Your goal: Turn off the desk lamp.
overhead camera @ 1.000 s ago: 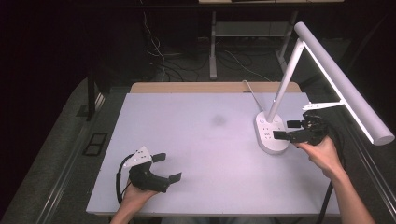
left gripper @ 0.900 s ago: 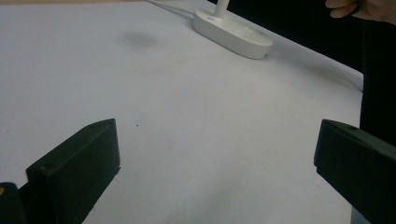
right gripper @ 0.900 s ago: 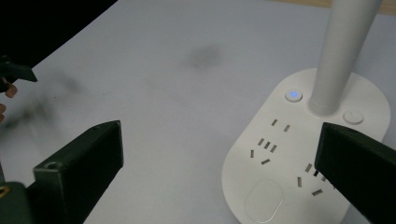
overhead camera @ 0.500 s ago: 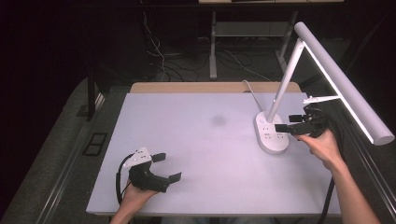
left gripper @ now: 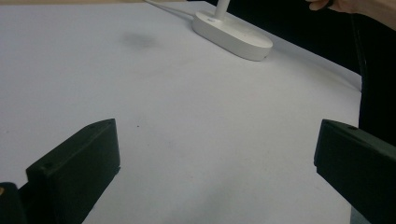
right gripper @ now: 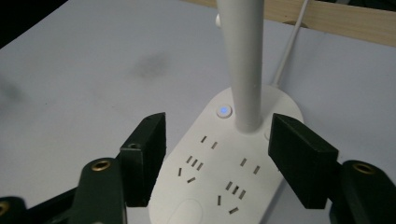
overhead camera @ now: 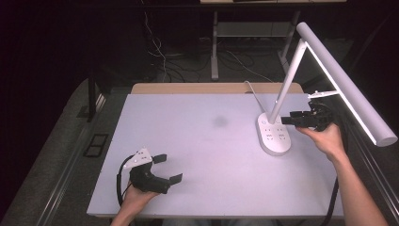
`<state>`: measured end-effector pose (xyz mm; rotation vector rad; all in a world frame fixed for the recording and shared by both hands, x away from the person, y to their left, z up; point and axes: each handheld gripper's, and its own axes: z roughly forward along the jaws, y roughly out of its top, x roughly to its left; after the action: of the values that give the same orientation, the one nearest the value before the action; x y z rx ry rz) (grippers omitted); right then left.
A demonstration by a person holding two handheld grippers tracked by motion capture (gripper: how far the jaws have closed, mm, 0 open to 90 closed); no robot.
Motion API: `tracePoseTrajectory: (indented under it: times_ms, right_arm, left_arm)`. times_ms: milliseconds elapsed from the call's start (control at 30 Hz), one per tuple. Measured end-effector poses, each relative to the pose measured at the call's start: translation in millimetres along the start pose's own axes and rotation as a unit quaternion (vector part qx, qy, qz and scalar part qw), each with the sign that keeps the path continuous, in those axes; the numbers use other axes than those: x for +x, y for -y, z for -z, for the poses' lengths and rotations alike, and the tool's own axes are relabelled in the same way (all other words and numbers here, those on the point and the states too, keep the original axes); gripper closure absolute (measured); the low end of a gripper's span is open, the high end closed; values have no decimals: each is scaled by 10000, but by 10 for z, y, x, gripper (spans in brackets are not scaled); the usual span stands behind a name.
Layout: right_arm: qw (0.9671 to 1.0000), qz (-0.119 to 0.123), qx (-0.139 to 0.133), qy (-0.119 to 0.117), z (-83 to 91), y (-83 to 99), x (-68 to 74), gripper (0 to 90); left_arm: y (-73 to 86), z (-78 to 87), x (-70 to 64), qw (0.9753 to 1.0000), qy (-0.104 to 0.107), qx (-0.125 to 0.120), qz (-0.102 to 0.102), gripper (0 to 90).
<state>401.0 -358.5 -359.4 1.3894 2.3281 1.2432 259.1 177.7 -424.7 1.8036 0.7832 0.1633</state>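
Now right gripper (overhead camera: 288,117), jaws wide, has edged in at frame right toward the lamp (overhead camera: 274,136) stem, seemingly lining up a grasp; left gripper (overhead camera: 168,168) idles wide, lower left.

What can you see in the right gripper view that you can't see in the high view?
The right gripper view brings out the little blue light on the lamp base and its socket slots, with the right tongs open on either side of the lamp's pole. The high view takes in the long lamp head, the left tongs open near the table's front edge, and both forearms. Both show the white lamp base, its cable, the pale table and a dark smudge on it.
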Motion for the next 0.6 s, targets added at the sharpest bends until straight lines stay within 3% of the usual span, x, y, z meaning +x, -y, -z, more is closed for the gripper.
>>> tracePoseTrajectory:
  times_ms: [200,267,300,333,400,600]
  right_arm:
    - [10000,-62,35,21,-76,-6,-96,535]
    - [10000,-84,34,1,-109,-4,-145,681]
    - [10000,-84,34,1,-109,-4,-145,681]
    - [10000,-72,16,-15,-120,-7,-172,755]
    - [10000,-70,-12,-27,-137,-7,-194,810]
    - [9999,-128,-20,-5,-202,-8,-238,899]
  left_arm:
    - [-2,-1,-3,10000,13,3,-14,0]
    - [-2,3,0,10000,9,-4,-8,0]
    - [-2,3,1,10000,6,-13,7,0]
    - [-2,2,4,10000,8,-18,18,0]
    - [-2,2,6,10000,11,-20,22,0]
    - [-3,1,2,10000,17,-17,17,0]
